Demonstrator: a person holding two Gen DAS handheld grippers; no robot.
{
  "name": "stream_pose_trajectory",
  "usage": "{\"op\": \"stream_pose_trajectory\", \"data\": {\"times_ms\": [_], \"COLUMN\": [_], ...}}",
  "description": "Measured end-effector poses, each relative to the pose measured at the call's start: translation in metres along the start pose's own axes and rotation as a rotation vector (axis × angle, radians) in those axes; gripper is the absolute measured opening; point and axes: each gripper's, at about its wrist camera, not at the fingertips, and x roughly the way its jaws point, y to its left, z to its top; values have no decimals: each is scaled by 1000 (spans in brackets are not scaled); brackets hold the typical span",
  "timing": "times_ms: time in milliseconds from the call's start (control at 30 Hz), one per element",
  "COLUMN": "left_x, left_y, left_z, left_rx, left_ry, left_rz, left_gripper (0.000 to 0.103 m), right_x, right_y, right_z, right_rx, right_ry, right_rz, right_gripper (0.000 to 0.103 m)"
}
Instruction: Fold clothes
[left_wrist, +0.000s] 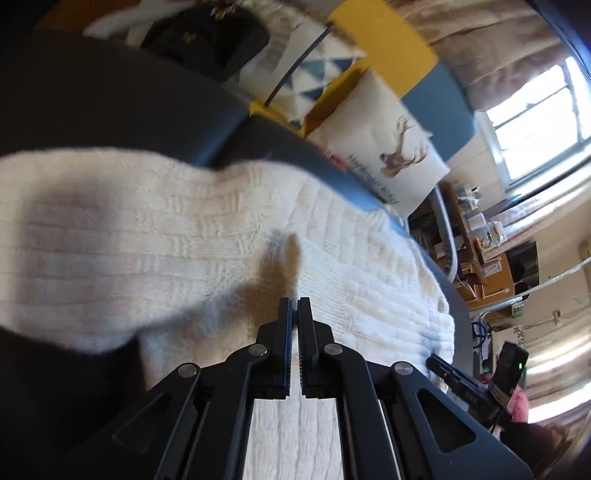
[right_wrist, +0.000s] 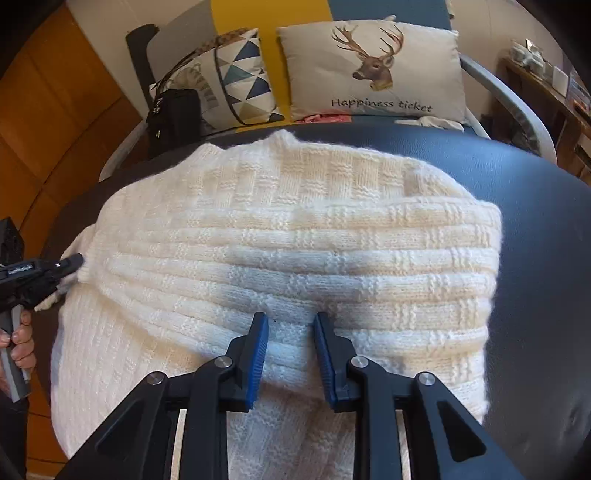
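Right wrist view, right claw (right_wrist: 291, 325) parted over cream sweater (right_wrist: 295, 229), left claw (left_wrist: 294, 304) nearly closed, empty

A deer-print cushion (right_wrist: 373, 70) lettered "Happiness ticket" leans beside a triangle-patterned cushion (right_wrist: 240, 74) — both behind the dark padded surface (right_wrist: 535, 221). A black bag (right_wrist: 173, 118) sits left of them; a bright window (left_wrist: 535, 107) shows in the left wrist view.
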Motion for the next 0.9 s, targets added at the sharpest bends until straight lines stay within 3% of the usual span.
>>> {"op": "stream_pose_trajectory", "data": {"times_ms": [133,167,233,400,433,533,600,633,767,833,900], "left_x": [7,16,18,-2,1,32,65,73,58,53,60], "left_y": [12,16,17,-17,-27,-55,-55,-47,-41,-51,-65], "left_z": [5,7,9,9,11,15,15,16,21,21,18], "left_rx": [27,7,-30,-5,18,92,114,90,21,63,131], "left_ry": [1,52,65,-9,-6,52,108,120,69,41,64], "left_rz": [119,109,98,-112,-116,-53,126,146,62,22,25], "left_gripper": [0,0,1,9,9,10,9,8,8,8,9], "right_x": [1,3,-2,-12,-10,5,20,23,11,1,0], "right_y": [-4,-6,-4,-4,-6,-11,-19,-22,-34,-42,-52], "right_z": [1,2,4,14,18,30,35,37,42,47,52], "right_rx": [6,13,13,33,42,67,70,72,102,120,121], "right_ry": [1,8,-4,-56,-60,-62,-50,-54,-89,-113,-109], "right_rz": [14,17,24,78,87,72,14,6,36,53,-13], "right_gripper": [25,25,25,25,25,25,22,20,23,23,23]}}
